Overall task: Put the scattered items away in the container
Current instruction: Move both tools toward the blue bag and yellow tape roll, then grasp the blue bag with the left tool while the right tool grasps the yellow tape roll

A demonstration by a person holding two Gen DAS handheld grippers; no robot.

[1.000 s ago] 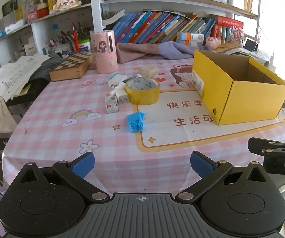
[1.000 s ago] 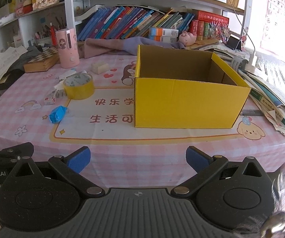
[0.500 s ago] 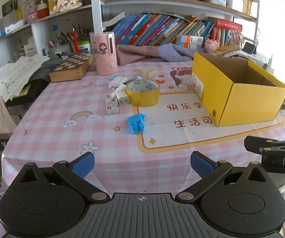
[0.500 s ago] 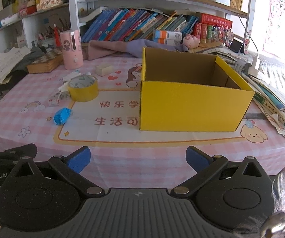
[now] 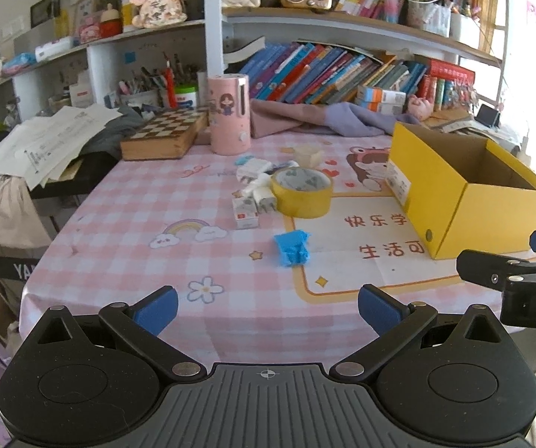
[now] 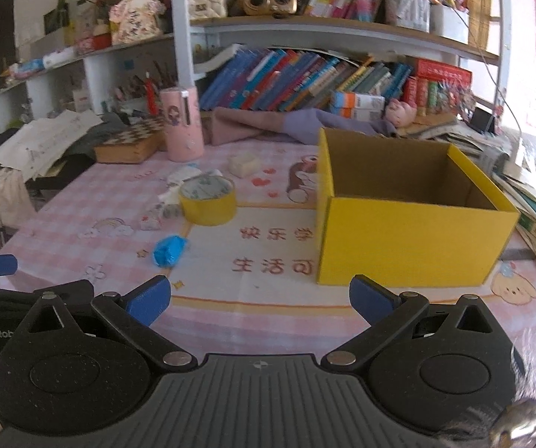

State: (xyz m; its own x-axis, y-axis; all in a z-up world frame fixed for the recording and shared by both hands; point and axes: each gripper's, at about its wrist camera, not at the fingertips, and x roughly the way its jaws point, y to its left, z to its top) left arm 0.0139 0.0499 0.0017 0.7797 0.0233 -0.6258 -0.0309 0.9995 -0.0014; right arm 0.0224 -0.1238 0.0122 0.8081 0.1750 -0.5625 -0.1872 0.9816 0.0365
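An open yellow cardboard box (image 5: 488, 220) (image 6: 410, 242) stands empty on the right of the pink checked table. Left of it lie a yellow tape roll (image 5: 301, 192) (image 6: 207, 201), a crumpled blue item (image 5: 292, 248) (image 6: 169, 251), a small white box with red print (image 5: 245, 213), white plug adapters (image 5: 258, 190) and a pale eraser block (image 5: 308, 155) (image 6: 243, 164). My left gripper (image 5: 267, 308) is open and empty at the near table edge, short of the blue item. My right gripper (image 6: 259, 300) is open and empty, just in front of the box.
A pink cylindrical holder (image 5: 228, 114), a chessboard box (image 5: 165, 136) and a purple cloth (image 5: 324, 119) sit at the back of the table. Bookshelves rise behind. Papers hang at the left (image 5: 47, 138); books are stacked right of the box (image 6: 533, 209).
Both grippers have risen and moved slightly forward over the table edge; the right one has shifted toward the table. The objects have not moved.
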